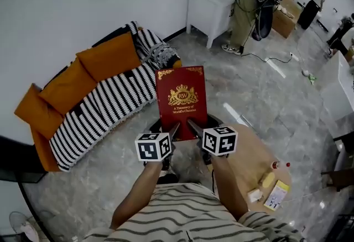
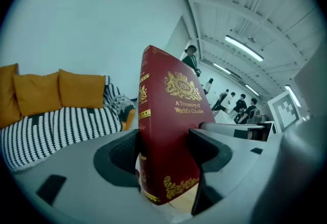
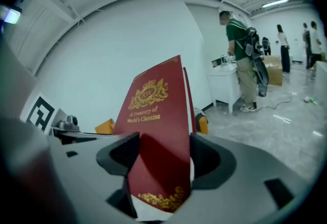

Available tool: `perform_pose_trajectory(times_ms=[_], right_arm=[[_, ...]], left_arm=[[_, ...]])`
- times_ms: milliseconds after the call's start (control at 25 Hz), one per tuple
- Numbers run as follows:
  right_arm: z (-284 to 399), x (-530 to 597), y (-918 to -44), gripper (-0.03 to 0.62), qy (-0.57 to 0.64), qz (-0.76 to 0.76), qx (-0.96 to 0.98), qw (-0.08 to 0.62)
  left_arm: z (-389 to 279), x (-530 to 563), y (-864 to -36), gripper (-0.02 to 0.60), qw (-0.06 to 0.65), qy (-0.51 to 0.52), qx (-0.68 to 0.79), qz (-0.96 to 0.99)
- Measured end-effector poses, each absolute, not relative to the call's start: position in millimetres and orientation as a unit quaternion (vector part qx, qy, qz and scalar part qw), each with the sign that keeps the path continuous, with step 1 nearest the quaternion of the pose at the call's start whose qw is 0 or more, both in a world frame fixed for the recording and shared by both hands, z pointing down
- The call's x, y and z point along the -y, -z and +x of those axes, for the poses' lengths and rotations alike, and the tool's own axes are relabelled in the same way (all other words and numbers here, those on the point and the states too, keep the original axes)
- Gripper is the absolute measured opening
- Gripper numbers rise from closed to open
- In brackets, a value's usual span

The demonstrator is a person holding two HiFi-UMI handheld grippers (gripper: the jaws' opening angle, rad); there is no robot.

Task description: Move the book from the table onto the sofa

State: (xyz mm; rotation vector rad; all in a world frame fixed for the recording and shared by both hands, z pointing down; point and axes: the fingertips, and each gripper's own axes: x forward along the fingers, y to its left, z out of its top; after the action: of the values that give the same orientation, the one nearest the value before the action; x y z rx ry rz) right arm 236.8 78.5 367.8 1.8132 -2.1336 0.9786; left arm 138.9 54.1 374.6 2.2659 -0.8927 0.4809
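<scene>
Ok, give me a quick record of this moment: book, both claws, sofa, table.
book: red hardcover, held off the table, front cover facing up
left claw: shut on the book's near edge, spine side
right claw: shut on the book's near edge
sofa: striped cover, orange cushions, ahead to the left, no book on it
table: wooden, under the right arm

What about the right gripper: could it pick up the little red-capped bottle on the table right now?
Probably not. The right gripper is shut on the red book, held jointly with the left gripper, so its jaws are full. The bottle lies uncovered on the table, so the way looks free.
</scene>
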Motion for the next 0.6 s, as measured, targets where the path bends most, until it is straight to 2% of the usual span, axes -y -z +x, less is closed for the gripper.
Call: perform_pose_trajectory(times_ms=[600], right_arm=[[29.8,76.7,-375.5,0.310,-0.301,0.468,0.815,0.161]], left_arm=[[-69.8,62.8,-384.9,0.298,0.364,-0.116,0.490,0.783]])
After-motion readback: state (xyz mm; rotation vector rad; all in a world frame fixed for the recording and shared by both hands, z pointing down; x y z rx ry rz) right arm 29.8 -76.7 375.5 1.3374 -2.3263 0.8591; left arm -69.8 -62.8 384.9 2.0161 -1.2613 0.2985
